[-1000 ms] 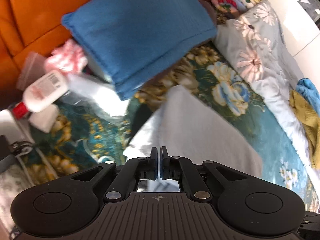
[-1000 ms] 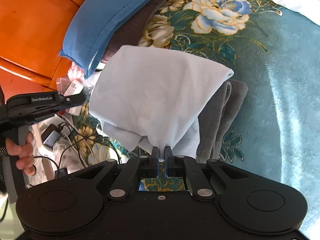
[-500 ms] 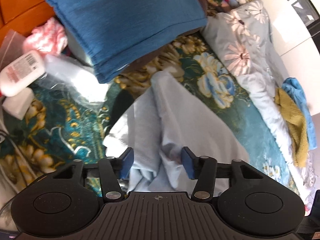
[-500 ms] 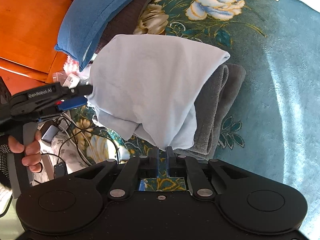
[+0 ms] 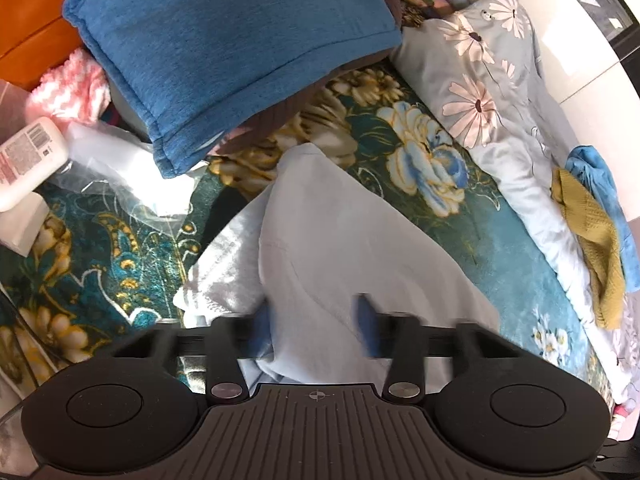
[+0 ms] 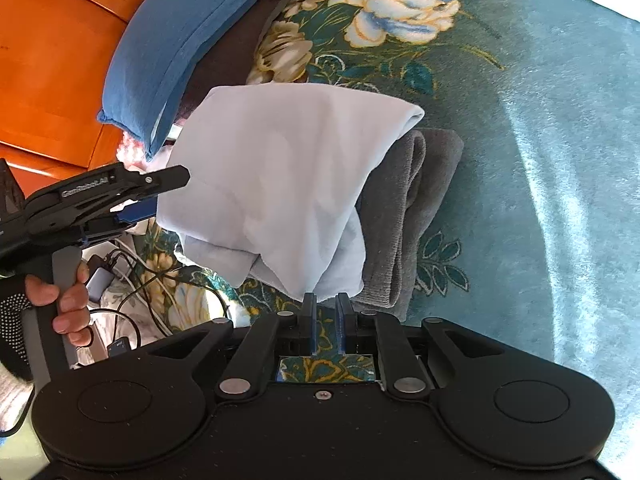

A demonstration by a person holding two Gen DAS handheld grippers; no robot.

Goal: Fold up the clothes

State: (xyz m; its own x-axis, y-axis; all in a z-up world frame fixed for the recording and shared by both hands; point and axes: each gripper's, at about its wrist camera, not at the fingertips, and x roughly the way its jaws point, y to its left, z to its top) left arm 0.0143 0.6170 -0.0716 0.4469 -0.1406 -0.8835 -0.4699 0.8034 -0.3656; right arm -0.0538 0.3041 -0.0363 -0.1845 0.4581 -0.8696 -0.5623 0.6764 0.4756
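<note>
A pale blue garment lies folded and draped over a folded grey garment on the teal floral bedspread. My left gripper straddles a bunched fold at the garment's left edge. Its jaws stand apart and blurred, closing, with cloth between them. In the right wrist view the left gripper reaches in from the left, held by a person's hand. My right gripper is at the pale blue garment's near corner. Its jaws are opening, a narrow gap shows bedspread, and the corner tip sits just at the fingertips.
A blue pillow leans on the orange wooden headboard. A lotion bottle, a plastic bag and cables lie at the left. A daisy-print duvet and yellow and blue clothes lie at the right.
The left gripper went from shut to open and dropped onto the garment's left edge. The right jaws parted slightly at the corner. The garment settled lower over the grey one.
</note>
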